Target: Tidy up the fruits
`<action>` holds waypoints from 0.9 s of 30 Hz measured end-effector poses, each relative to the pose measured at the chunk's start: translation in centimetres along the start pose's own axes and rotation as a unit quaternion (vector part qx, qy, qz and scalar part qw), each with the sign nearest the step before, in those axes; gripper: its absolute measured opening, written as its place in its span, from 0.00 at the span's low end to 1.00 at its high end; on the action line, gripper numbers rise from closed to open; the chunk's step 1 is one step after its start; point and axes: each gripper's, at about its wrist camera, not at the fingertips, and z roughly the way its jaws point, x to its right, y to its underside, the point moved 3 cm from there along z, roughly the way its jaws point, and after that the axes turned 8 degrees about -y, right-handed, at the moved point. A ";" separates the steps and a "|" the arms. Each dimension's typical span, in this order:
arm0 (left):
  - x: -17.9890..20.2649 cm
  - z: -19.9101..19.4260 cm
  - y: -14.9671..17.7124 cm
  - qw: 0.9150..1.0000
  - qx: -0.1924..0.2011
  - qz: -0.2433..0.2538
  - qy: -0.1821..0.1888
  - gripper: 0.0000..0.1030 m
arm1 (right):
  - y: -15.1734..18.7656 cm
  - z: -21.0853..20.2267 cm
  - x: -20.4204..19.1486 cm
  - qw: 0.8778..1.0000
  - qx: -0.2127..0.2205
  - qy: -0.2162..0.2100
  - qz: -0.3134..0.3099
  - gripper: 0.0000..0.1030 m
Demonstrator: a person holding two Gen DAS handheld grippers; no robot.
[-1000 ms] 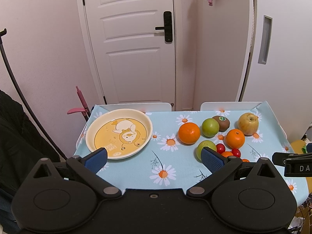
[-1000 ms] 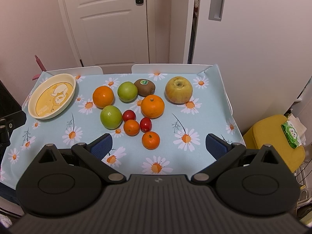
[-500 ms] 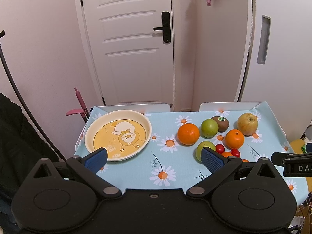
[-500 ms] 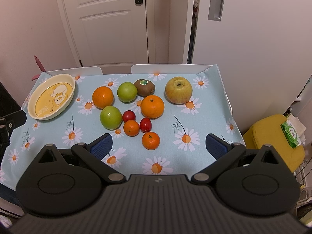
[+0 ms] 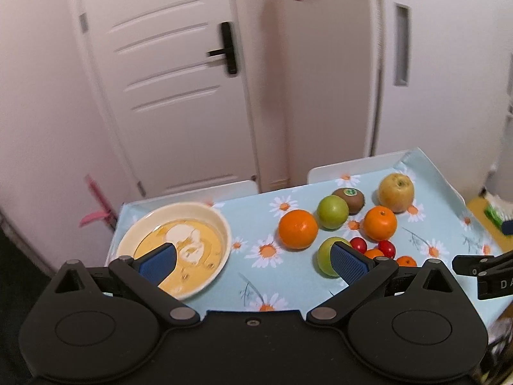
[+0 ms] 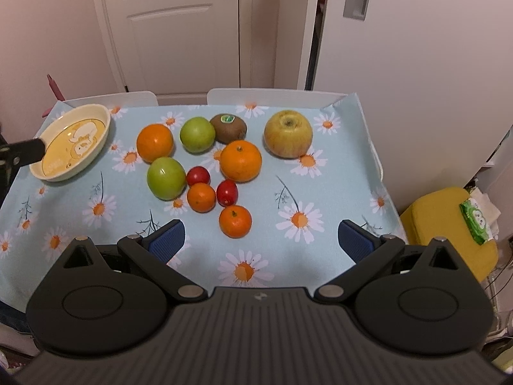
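Observation:
A cream and yellow plate (image 6: 103, 128) lies at the table's far left; it also shows in the left wrist view (image 5: 221, 224). Fruit sits in a cluster mid-table: two oranges (image 6: 154, 142) (image 6: 240, 160), two green apples (image 6: 197, 134) (image 6: 166, 178), a kiwi (image 6: 228, 127), a yellow apple (image 6: 288, 133), two red cherry tomatoes (image 6: 227, 192) and two small tangerines (image 6: 235, 221). My left gripper (image 5: 253, 261) is open and empty above the near table edge, between plate and fruit. My right gripper (image 6: 261, 240) is open and empty, just short of the nearest tangerine.
The table carries a light blue daisy cloth (image 6: 298, 218) with two white chair backs (image 6: 272, 94) behind it. A white door (image 6: 179, 25) and walls stand beyond. A yellow stool (image 6: 445, 224) with a green packet sits to the right of the table.
The left gripper has moved forward and tilted, so its view has rolled and the plate now sits partly behind its left finger. The right gripper has barely moved. Both stay open.

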 end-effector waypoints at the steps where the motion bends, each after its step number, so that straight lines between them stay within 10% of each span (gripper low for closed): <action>1: 0.2 0.6 0.1 1.000 0.004 0.012 0.011 1.00 | 0.3 0.5 0.0 1.000 0.000 0.000 0.000 1.00; 15: 5.5 10.1 2.4 0.982 0.019 0.138 0.131 0.95 | 2.3 7.4 0.4 0.999 0.002 -0.026 -0.034 1.00; 27: 9.0 13.6 3.4 0.975 0.010 0.169 0.146 0.81 | 2.7 10.0 0.7 0.997 -0.010 -0.052 -0.049 0.92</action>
